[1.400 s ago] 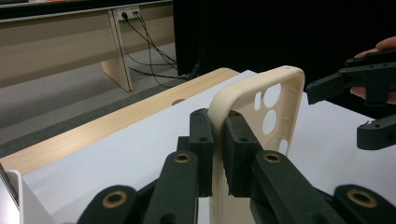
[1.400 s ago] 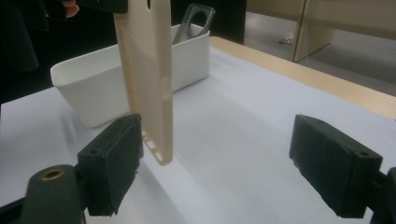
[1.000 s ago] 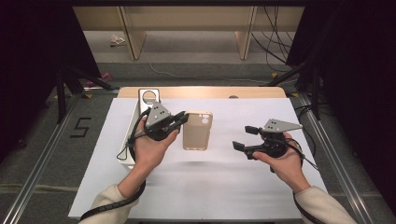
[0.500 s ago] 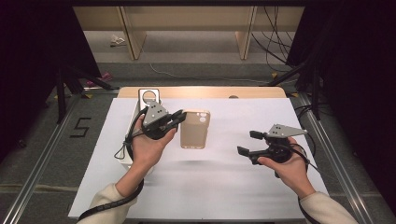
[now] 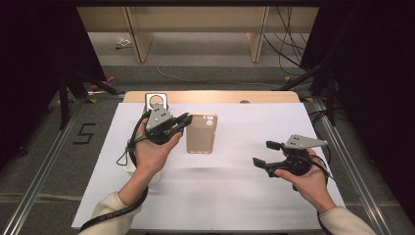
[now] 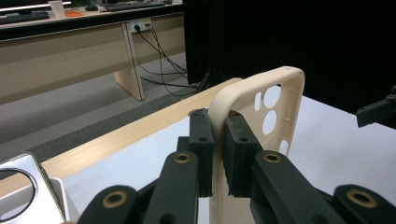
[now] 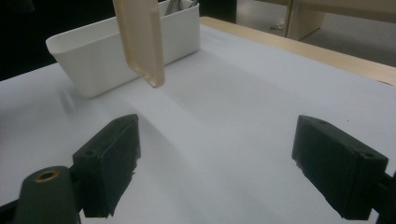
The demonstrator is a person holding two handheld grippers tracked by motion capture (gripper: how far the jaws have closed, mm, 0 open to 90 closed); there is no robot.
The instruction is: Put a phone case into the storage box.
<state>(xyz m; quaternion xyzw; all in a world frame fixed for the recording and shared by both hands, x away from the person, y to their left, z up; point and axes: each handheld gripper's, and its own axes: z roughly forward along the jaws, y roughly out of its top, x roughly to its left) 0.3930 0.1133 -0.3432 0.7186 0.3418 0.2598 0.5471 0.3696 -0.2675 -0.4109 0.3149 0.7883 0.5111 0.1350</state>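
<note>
A beige phone case [image 5: 201,133] is held off the white table cover, its camera cutouts at the far end. My left gripper [image 5: 186,123] is shut on the case's left edge. In the left gripper view the two jaws [image 6: 217,154] pinch the rim of the case [image 6: 266,102], which stands on edge. My right gripper [image 5: 263,153] is open over the mat at the right, apart from the case. In the right gripper view its jaws [image 7: 224,163] are spread wide with nothing between them, and the case [image 7: 140,37] hangs ahead at upper left.
A white bin [image 7: 116,51] stands at the table's left, under my left hand, with a silver ringed item [image 5: 156,102] at its far end. The table's wooden far edge [image 5: 220,96] lies behind the white cover [image 5: 230,196]. Metal rails run along both sides.
My right gripper has drawn back from the case, toward the near right. My left gripper, still shut on the case, has drifted slightly left and away.
</note>
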